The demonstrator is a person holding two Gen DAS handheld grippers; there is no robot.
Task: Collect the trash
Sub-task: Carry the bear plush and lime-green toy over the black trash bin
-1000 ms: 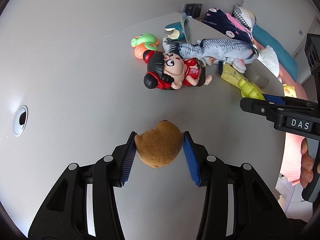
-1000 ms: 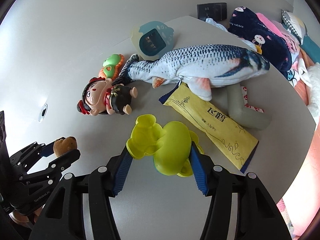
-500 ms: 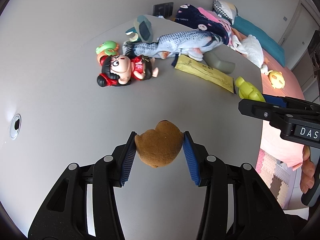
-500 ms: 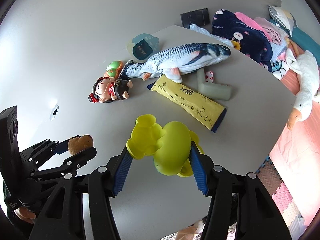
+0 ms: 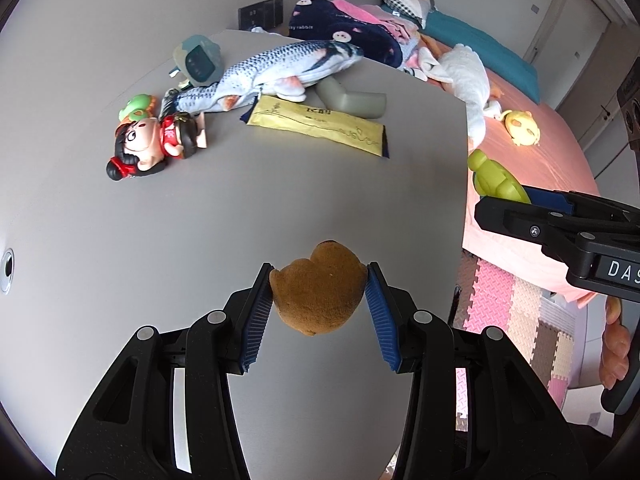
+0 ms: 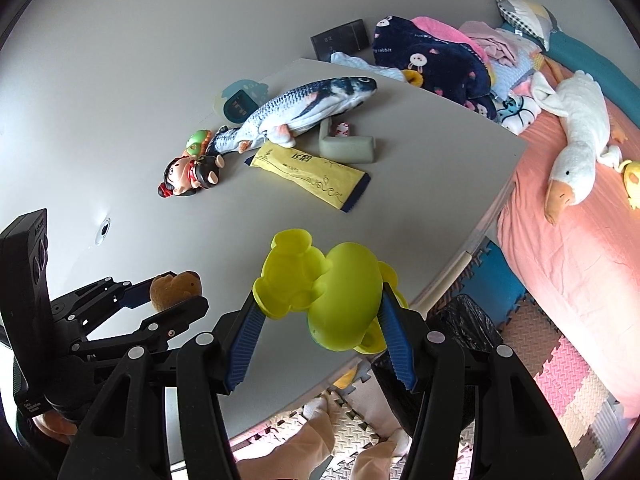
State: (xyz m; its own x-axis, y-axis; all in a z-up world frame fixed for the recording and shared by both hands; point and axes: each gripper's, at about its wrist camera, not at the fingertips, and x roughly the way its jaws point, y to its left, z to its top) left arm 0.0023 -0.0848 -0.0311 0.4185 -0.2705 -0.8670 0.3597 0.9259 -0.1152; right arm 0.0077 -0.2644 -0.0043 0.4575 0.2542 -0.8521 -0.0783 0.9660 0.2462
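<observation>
left tongs: my left gripper (image 5: 319,294) is pinching a brown plush toy (image 5: 318,292) between its blue pads, lifted clear above the near part of the table (image 5: 248,200).
right tongs: my right gripper (image 6: 320,304) is clamped on a yellow-green rubber toy (image 6: 332,292), held over the table's near right edge; it also shows in the left view (image 5: 494,178).
bin: a black-lined trash bin (image 6: 468,320) sits on the floor just below that edge, partly hidden behind my right gripper.
in hand: two items, one per gripper, neither dropped yet as far as i can see.
left on table: a yellow sachet (image 6: 306,172) in the middle, a plush fish (image 6: 304,106) behind it toward the far edge, a grey-green block (image 6: 348,148) touching the fish, a cartoon doll (image 6: 188,178) and a green toy (image 6: 198,140) toward the far left, a blue-grey clock-like piece (image 6: 238,102) by the far left corner.
progress: i judge this early-to-middle; most of the pile is not yet collected.
next: i'd say release both over the bin, right side first since it hangs nearest.
unclear: i cannot tell what is already inside the bin.
</observation>
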